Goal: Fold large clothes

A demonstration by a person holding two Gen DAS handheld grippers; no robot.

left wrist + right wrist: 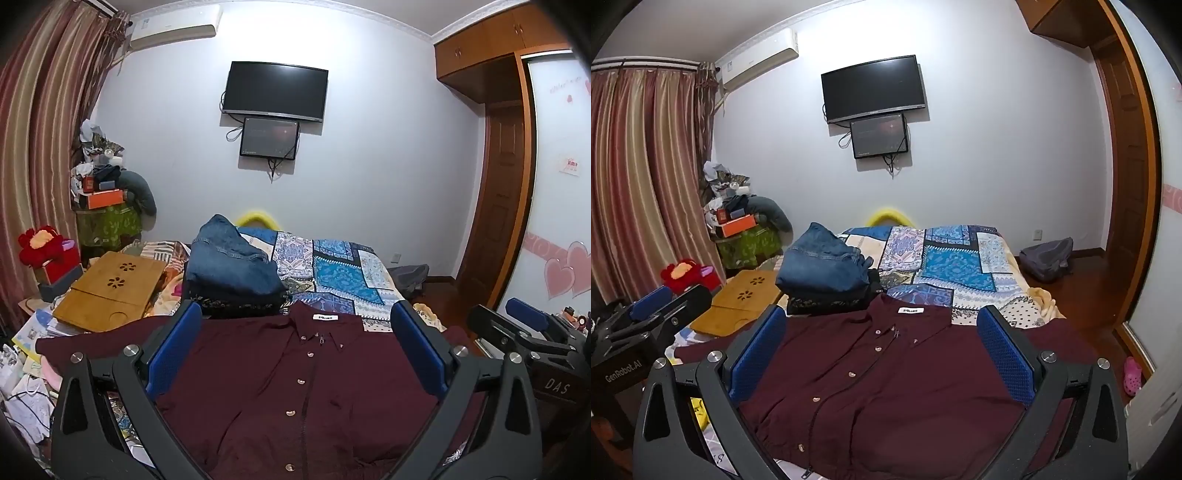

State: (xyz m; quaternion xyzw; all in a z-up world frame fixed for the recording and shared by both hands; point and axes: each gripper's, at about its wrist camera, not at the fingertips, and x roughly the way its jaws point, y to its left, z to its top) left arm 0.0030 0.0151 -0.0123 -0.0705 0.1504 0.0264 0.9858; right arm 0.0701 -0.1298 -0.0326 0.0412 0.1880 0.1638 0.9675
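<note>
Both grippers hover above the spread shirt, nothing grasped. Left gripper [295, 332]: jaws wide apart, blue pads framing the chest of the maroon shirt [295, 387], no cloth between them. Right gripper [882, 339]: likewise spread and empty over the same garment. Step in hand, as I judge it: the first grasp before a fold, probably sleeves or side edges inward. To do it well, each gripper should go to an outer edge, left toward the left sleeve [92, 339] and right toward the right sleeve [1067, 343], pinch a single layer near the shoulder seam and lower hem rather than mid-panel, lift only enough to clear the bed, and carry the edge across in a straight line parallel to the button placket [301, 380] so the fold stays square. Risk: pinching the bedspread [343, 273] along with the shirt, or dragging the collar askew. Shirt condition: lies face up on the bed, buttoned, collar [325, 325] toward the far end with a white neck label showing, sleeves stretched sideways, hem nearest the cameras and slightly gathered. Fabric looks thin and smooth, mild wrinkles across the lower front; likely to slide easily. A stack of folded clothes topped with denim [229, 266] sits just beyond the collar's left side, touching or nearly touching the shoulder; cannot tell which.
</note>
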